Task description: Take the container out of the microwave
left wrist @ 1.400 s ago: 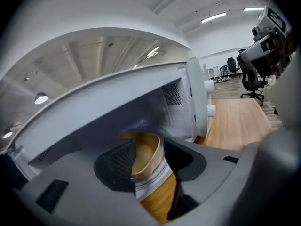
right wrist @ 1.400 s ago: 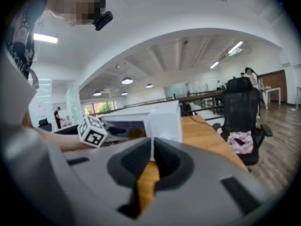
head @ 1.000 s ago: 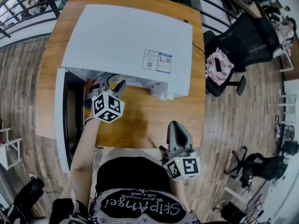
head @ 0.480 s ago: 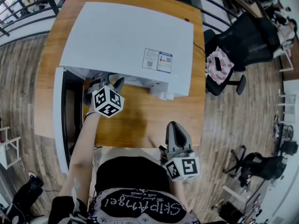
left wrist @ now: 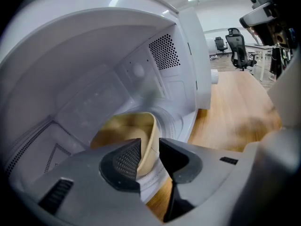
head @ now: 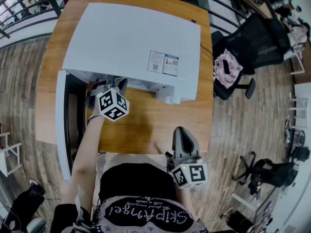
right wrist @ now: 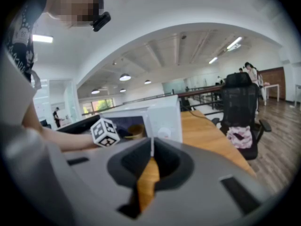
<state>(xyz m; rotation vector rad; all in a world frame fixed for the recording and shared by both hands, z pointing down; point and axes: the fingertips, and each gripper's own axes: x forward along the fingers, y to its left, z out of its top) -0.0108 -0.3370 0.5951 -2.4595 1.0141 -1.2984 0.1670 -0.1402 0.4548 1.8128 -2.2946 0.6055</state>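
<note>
One tan bowl [left wrist: 126,130], likely light, stiff and slippery: the left claw [left wrist: 149,147] has just been closing and pinches its near rim; the right claw [right wrist: 151,152] is clenched, empty.

The left gripper [left wrist: 149,145] reaches into the white cavity of the microwave [left wrist: 84,65]. Its jaws have just been closing, and the near wall of the tan container [left wrist: 124,128] stands between them, one pad inside the rim and one outside, both against it. The container sits on the cavity floor, tilted slightly. A patch of vent holes [left wrist: 164,52] marks the cavity's side wall at 1 o'clock from the container. The wooden desk [left wrist: 235,107] stretches away at 3 o'clock, and office chairs [left wrist: 239,48] stand far off at 2 o'clock.
</note>
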